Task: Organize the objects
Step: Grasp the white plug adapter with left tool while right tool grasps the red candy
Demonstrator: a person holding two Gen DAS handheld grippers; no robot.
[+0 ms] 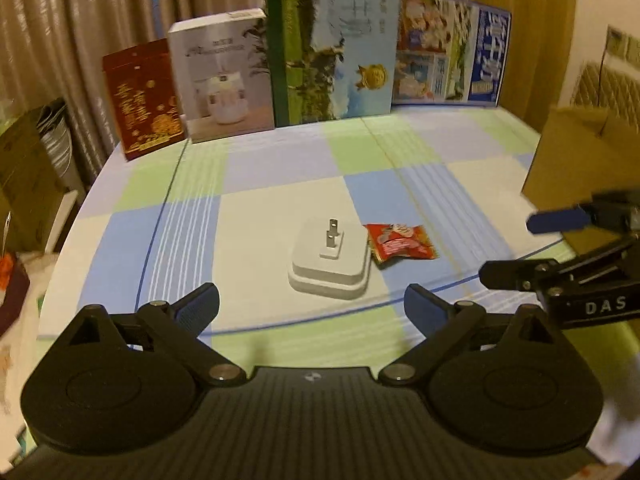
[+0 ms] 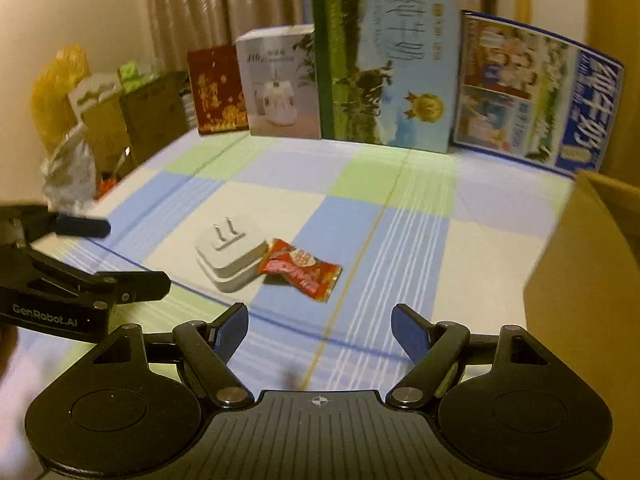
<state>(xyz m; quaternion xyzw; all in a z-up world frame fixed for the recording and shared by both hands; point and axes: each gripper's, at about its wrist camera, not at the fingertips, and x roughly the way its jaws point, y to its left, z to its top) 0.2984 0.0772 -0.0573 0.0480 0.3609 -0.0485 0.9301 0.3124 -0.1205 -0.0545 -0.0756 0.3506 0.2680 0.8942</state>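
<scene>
The white square plastic plug adapter (image 1: 330, 262) with two metal prongs pointing up is seen lying flat on the checked blue, green and white tablecloth (image 1: 260, 168). It is placed straight ahead of the left gripper (image 1: 312, 306), a little to the right of the middle of the gap. The blue padded fingers (image 1: 200, 308) of this gripper are spread wide and nothing is held between them.

The right gripper (image 2: 320, 326) is also held wide open and empty. From its fingers, the adapter (image 2: 230, 258) is found ahead and off to the left. The small red crinkly snack packet (image 2: 302, 268) is found more nearly straight ahead. The packet is pressed against the right side of the adapter, and one end may be tucked just under its edge. Its long side is stretched away from the adapter, toward the right.

So the adapter is judged to be better lined up for the left gripper, and the packet for the right one.

Further right, a brown cardboard box (image 2: 588, 280) is stood at the table's edge. It is likely meant as the place for the things. At the back, a row of tall printed cartons (image 1: 336, 40) is stood up.
</scene>
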